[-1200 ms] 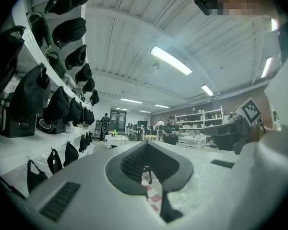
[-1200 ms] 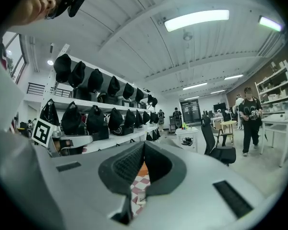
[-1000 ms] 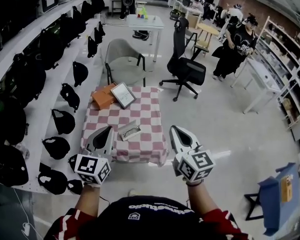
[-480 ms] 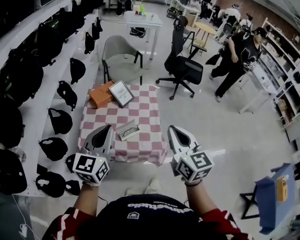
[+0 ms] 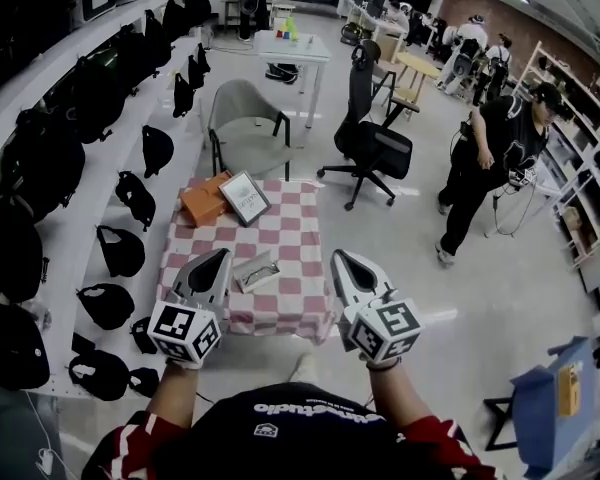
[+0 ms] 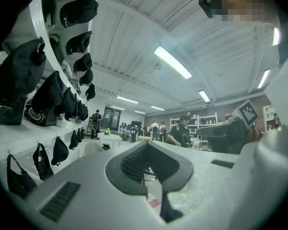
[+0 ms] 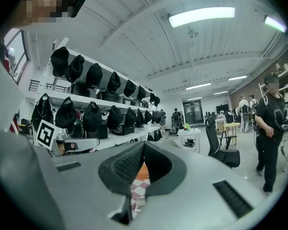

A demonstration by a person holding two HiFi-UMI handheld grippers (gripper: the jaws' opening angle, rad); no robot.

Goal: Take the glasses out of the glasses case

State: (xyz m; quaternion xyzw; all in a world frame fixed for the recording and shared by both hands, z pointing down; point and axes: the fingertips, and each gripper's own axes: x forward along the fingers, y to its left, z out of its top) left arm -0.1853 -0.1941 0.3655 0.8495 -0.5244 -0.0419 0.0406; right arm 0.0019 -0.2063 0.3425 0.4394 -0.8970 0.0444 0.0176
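An open light-grey glasses case (image 5: 257,271) lies on the red-and-white checkered table (image 5: 290,298), near its front edge. Dark-framed glasses (image 5: 262,266) rest inside it. My left gripper (image 5: 218,258) is held up just left of the case, jaws together and nothing in them. On the right, my right gripper (image 5: 338,256) hovers over the table's right front corner, also shut and empty. In the left gripper view my left gripper (image 6: 145,145) points out across the room. My right gripper (image 7: 143,145) shows a sliver of checkered cloth below its closed jaws.
An orange box (image 5: 204,200) and a framed panel (image 5: 244,197) lie at the table's far left. A grey chair (image 5: 244,118) stands behind the table and a black office chair (image 5: 373,136) to the right. Shelves of black bags (image 5: 100,98) line the left. A person (image 5: 490,163) walks at right.
The table and case have drawn slightly closer under the grippers. The person at the right has walked nearer. Both grippers have kept their pose, still shut.
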